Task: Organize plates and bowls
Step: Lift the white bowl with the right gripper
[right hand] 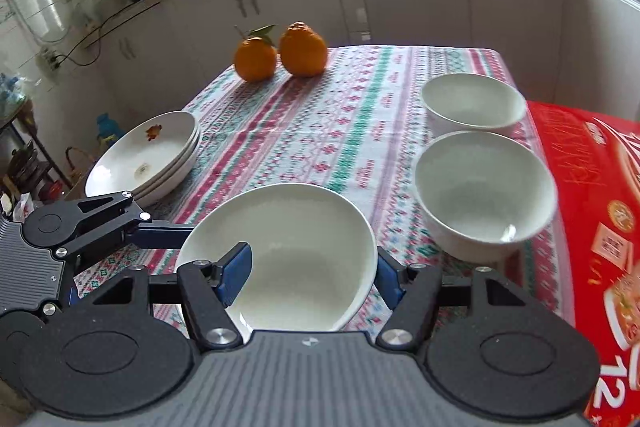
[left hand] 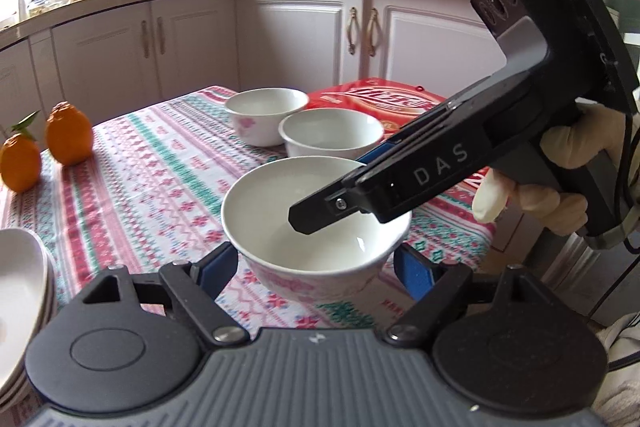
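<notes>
A white bowl (left hand: 320,259) with pink flowers on its side hangs tilted just above the tablecloth (left hand: 160,179). My left gripper (left hand: 318,267) is shut on its lower body, a blue pad against each side. My right gripper (left hand: 332,187) comes in from the right and is shut on the same bowl (right hand: 304,247). One of its fingers is inside the bowl and the other outside the rim. In the right wrist view my right gripper (right hand: 312,277) shows the same hold. Two more white bowls (right hand: 474,103) (right hand: 484,187) stand on the table's right side. A stack of plates (right hand: 148,155) lies at the left edge.
Two oranges (right hand: 302,49) (right hand: 255,61) sit at the table's far end. A red printed box (right hand: 592,227) fills the right edge beside the bowls. Kitchen cabinets and a counter surround the table. A gloved hand (left hand: 568,163) holds the right gripper.
</notes>
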`<state>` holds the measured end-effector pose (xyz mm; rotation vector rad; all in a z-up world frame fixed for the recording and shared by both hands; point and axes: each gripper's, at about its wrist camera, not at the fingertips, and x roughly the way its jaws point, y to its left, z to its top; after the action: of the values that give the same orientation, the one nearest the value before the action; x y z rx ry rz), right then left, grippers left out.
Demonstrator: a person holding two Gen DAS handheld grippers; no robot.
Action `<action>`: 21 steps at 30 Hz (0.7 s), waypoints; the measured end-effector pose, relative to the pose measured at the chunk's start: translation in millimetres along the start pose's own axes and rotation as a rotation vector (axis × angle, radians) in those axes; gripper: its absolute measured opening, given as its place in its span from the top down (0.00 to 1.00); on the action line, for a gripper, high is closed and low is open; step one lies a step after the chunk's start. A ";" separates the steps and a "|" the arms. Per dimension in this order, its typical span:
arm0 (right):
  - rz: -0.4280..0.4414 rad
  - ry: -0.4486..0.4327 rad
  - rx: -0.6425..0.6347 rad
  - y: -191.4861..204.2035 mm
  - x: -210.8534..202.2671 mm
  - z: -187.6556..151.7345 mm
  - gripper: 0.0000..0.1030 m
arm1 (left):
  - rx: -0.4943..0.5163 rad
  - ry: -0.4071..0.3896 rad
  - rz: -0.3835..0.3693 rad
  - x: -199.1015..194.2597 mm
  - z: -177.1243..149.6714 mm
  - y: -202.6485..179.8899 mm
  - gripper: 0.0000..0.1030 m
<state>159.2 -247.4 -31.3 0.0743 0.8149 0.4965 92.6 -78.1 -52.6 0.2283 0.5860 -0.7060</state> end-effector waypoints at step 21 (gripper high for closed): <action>0.053 0.038 -0.062 24.7 53.5 29.7 0.32 | -0.061 0.023 0.077 3.4 -14.9 50.5 0.18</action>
<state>201.6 -197.8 -40.9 0.0295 0.8355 0.5747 122.0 -36.6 -66.6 0.2009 0.6163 -0.6107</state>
